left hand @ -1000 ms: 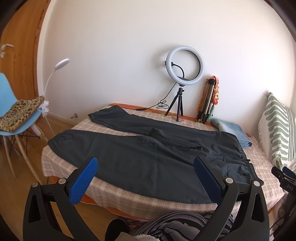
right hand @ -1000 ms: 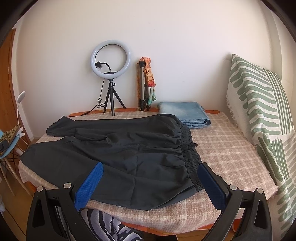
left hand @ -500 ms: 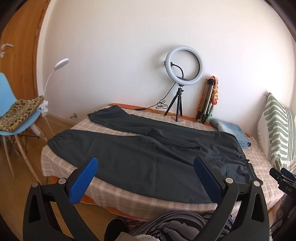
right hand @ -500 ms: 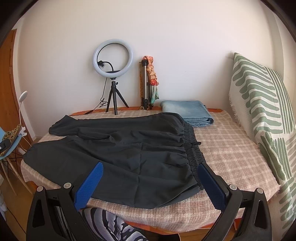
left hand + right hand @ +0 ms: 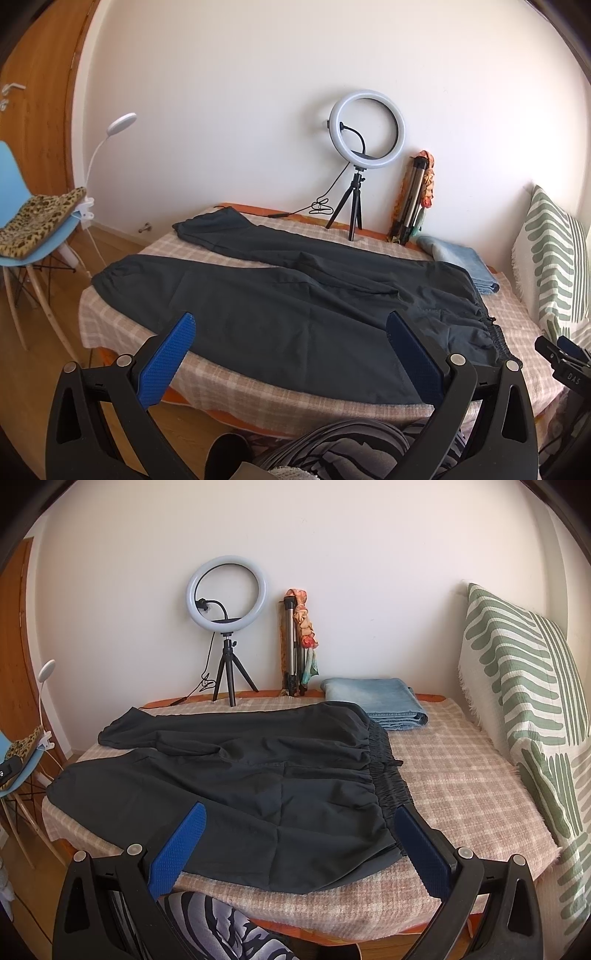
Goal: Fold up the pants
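Observation:
Dark grey pants (image 5: 295, 306) lie spread flat on a checked bed cover (image 5: 122, 321), legs to the left, elastic waistband (image 5: 388, 771) to the right. They also show in the right wrist view (image 5: 258, 775). My left gripper (image 5: 291, 332) is open and empty, held before the near bed edge over the near leg. My right gripper (image 5: 299, 827) is open and empty, near the waistband's front corner. The right gripper's tip also shows in the left wrist view (image 5: 565, 354).
A ring light on a tripod (image 5: 365, 133) and a folded tripod (image 5: 413, 199) stand at the wall. Folded blue jeans (image 5: 376, 701) lie at the back right. A green-striped pillow (image 5: 524, 701) leans at the right. A blue chair (image 5: 29, 236) stands left.
Both grippers have drifted slightly closer to the bed; the right view has shifted a little. The pants have not moved and both grippers stay open.

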`<state>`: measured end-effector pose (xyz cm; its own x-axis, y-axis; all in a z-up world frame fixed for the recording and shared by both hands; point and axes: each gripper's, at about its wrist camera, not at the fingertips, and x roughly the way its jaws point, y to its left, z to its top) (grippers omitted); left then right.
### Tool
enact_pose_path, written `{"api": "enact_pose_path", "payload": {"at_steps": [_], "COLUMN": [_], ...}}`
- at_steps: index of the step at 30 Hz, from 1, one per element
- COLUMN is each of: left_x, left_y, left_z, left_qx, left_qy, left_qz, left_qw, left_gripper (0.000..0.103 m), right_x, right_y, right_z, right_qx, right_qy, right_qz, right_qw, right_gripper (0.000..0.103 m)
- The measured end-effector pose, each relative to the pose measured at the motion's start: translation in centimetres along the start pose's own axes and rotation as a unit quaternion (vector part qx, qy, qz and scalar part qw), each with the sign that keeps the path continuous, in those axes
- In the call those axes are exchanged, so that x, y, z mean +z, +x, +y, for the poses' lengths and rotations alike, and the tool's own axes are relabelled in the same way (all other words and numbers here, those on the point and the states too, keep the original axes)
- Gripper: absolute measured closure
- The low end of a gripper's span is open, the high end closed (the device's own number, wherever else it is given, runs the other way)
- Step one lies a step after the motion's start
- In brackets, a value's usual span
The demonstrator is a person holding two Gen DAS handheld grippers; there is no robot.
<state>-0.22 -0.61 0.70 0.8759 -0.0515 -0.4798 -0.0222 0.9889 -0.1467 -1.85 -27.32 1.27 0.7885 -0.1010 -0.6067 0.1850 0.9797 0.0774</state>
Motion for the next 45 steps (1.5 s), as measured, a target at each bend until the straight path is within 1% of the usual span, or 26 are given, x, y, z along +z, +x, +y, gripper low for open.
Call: {"api": "enact_pose_path", "payload": {"at_steps": [14,20,23,27,30,35,39,43,45], "left_x": [0.0,-0.2,-0.4,-0.2,0.1,0.9,1.5,2.1,2.5], "left_y": [0.1,0.5,1.1,1.5,1.6,1.7,2.0,2.2,2.4], "left_z": [0.2,0.7,1.5,3.3,4.7,6.8,8.6,10.7,11.6], "left_qx": [0.001,0.004,0.013,0.031,0.052,0.101,0.119,0.127,0.128], "left_qy": [0.000,-0.002,-0.006,-0.015,-0.006,0.022,0.036,0.035,0.031], "left_qz": [0.001,0.005,0.012,0.017,0.014,0.004,0.004,0.003,0.005], "left_qw": [1.0000,1.0000,0.9998,0.9993,0.9985,0.9946,0.9922,0.9912,0.9912], "left_gripper": [0.000,0.000,0.000,0.000,0.000,0.000,0.000,0.000,0.000], "right_x": [0.0,-0.2,0.1,0.9,1.9,4.8,7.4,9.8,10.7], "right_y": [0.1,0.6,0.9,0.9,0.7,0.2,0.0,0.3,0.9], "right_z": [0.1,0.3,0.3,0.4,0.4,0.8,1.3,1.9,2.6], "right_qx": [-0.001,-0.007,-0.010,-0.016,-0.010,0.000,0.008,0.031,0.035], "right_qy": [-0.001,-0.007,-0.011,-0.023,-0.027,-0.049,-0.067,-0.074,-0.086], "right_qz": [0.000,0.004,0.008,0.004,-0.002,-0.019,-0.036,-0.042,-0.040], "right_qw": [1.000,1.000,1.000,1.000,1.000,0.999,0.997,0.996,0.995], "right_gripper": [0.000,0.000,0.000,0.000,0.000,0.000,0.000,0.000,0.000]}}
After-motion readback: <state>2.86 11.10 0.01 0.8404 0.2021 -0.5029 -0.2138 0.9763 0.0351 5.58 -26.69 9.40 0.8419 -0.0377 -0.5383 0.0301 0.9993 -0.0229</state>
